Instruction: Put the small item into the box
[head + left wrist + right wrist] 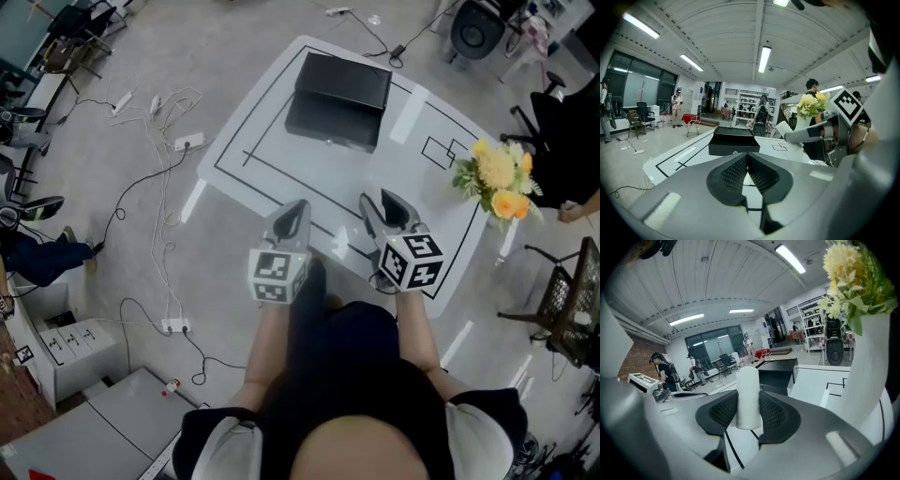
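Right gripper (384, 214): jaws clamped on a white cylinder (748, 392), one ribbed pad pressing each side. The cylinder stands upright between the pads, and its rounded top rises above them.

Left gripper (747, 158): jaws clenched, tips meeting, with nothing between them. In the head view it sits at 9 o'clock of the right gripper, both over the near edge of the white table (281, 164).

Location of the item: held in the right gripper, above the table surface and well apart from the black box (337, 98). In the head view the box lies at 11 o'clock of the right gripper and at 1 o'clock of the left gripper, towards the far edge of the table.

Markings: a marker cube (412, 261) on the right gripper carries square black-and-white patterns, as does the one on the left. Black lines are drawn across the table, with small rectangles near the vase (872, 366).

Appearance of the item: plain white, smooth, matt, round in section, taller than wide.

Box: low, rectangular, black, with a small pale fitting at the middle of its front wall. Yellow flowers (497, 178) stand at 2 o'clock of the right gripper.
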`<act>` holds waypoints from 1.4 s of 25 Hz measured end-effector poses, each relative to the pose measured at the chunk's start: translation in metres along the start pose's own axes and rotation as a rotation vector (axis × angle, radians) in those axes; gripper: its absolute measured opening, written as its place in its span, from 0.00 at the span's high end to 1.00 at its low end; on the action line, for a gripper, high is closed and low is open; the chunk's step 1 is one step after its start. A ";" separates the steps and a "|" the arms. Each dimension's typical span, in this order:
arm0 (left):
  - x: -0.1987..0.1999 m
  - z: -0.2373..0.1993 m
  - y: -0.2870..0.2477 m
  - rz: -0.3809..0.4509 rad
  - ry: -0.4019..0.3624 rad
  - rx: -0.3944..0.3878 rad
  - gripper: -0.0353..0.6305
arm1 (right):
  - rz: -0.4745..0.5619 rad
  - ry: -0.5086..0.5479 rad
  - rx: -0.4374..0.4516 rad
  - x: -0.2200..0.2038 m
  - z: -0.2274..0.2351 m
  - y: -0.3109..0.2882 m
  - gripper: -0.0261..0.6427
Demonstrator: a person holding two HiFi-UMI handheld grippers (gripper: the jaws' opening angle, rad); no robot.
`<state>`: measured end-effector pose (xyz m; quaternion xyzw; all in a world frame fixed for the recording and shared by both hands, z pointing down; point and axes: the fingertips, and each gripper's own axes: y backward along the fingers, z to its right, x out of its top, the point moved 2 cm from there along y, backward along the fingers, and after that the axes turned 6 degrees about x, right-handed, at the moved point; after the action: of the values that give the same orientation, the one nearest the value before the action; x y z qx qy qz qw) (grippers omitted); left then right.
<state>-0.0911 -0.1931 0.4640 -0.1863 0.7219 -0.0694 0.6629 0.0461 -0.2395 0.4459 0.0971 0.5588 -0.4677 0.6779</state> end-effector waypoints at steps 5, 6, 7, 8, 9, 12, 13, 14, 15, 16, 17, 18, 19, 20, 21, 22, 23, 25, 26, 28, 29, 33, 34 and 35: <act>0.006 -0.017 -0.023 -0.010 -0.005 -0.017 0.94 | -0.009 -0.008 -0.017 0.008 0.008 -0.025 0.75; 0.007 -0.020 -0.028 -0.011 -0.005 -0.020 0.94 | -0.010 -0.009 -0.023 0.009 0.009 -0.029 0.75; 0.008 -0.024 -0.032 -0.011 -0.005 -0.024 0.94 | -0.010 -0.009 -0.028 0.011 0.010 -0.033 0.75; 0.009 -0.028 -0.035 -0.012 -0.006 -0.028 0.94 | -0.012 -0.007 -0.033 0.012 0.010 -0.037 0.75; 0.011 -0.031 -0.038 -0.012 -0.008 -0.034 0.94 | -0.016 -0.004 -0.035 0.014 0.010 -0.042 0.75; 0.015 -0.038 -0.047 -0.018 -0.022 -0.062 0.94 | -0.035 0.006 -0.036 0.019 0.008 -0.053 0.75; 0.017 -0.040 -0.050 -0.018 -0.026 -0.069 0.94 | -0.038 0.009 -0.036 0.021 0.008 -0.056 0.75; 0.018 -0.042 -0.053 -0.018 -0.029 -0.073 0.94 | -0.039 0.011 -0.038 0.024 0.009 -0.059 0.75; 0.020 -0.044 -0.056 -0.018 -0.030 -0.077 0.94 | -0.038 0.012 -0.042 0.027 0.010 -0.061 0.75; 0.022 -0.047 -0.059 -0.018 -0.033 -0.079 0.94 | -0.037 0.011 -0.045 0.030 0.012 -0.064 0.75; 0.024 -0.050 -0.063 -0.019 -0.035 -0.080 0.94 | -0.037 0.011 -0.048 0.033 0.013 -0.067 0.75; 0.026 -0.052 -0.065 -0.021 -0.036 -0.080 0.94 | -0.037 0.012 -0.050 0.036 0.015 -0.070 0.75; 0.027 -0.055 -0.068 -0.022 -0.035 -0.079 0.94 | -0.040 0.014 -0.052 0.039 0.016 -0.073 0.75; 0.028 -0.058 -0.071 -0.022 -0.033 -0.078 0.94 | -0.042 0.017 -0.054 0.041 0.018 -0.076 0.75; 0.030 -0.060 -0.075 -0.023 -0.032 -0.077 0.94 | -0.046 0.020 -0.056 0.043 0.020 -0.079 0.75; 0.031 -0.063 -0.079 -0.023 -0.032 -0.076 0.94 | -0.049 0.023 -0.058 0.046 0.022 -0.082 0.75; 0.031 -0.065 -0.082 -0.025 -0.032 -0.076 0.94 | -0.053 0.026 -0.059 0.048 0.025 -0.085 0.75; 0.032 -0.069 -0.090 -0.029 -0.034 -0.076 0.94 | -0.060 0.027 -0.059 0.052 0.029 -0.093 0.75; 0.033 -0.072 -0.094 -0.031 -0.035 -0.075 0.94 | -0.063 0.028 -0.058 0.054 0.031 -0.096 0.75; 0.033 -0.076 -0.102 -0.036 -0.037 -0.073 0.94 | -0.070 0.035 -0.055 0.058 0.034 -0.105 0.75; 0.034 -0.078 -0.105 -0.038 -0.037 -0.072 0.94 | -0.074 0.040 -0.053 0.060 0.036 -0.109 0.75; 0.038 -0.084 -0.119 -0.044 -0.036 -0.074 0.94 | -0.094 0.066 -0.063 0.067 0.043 -0.122 0.75; 0.039 -0.085 -0.122 -0.045 -0.040 -0.076 0.94 | -0.102 0.075 -0.072 0.068 0.046 -0.125 0.75; 0.040 -0.086 -0.125 -0.045 -0.044 -0.079 0.94 | -0.110 0.084 -0.082 0.068 0.049 -0.127 0.75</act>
<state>-0.1553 -0.3355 0.4800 -0.2301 0.7049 -0.0518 0.6690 -0.0203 -0.3766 0.4550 0.0580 0.6099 -0.4765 0.6305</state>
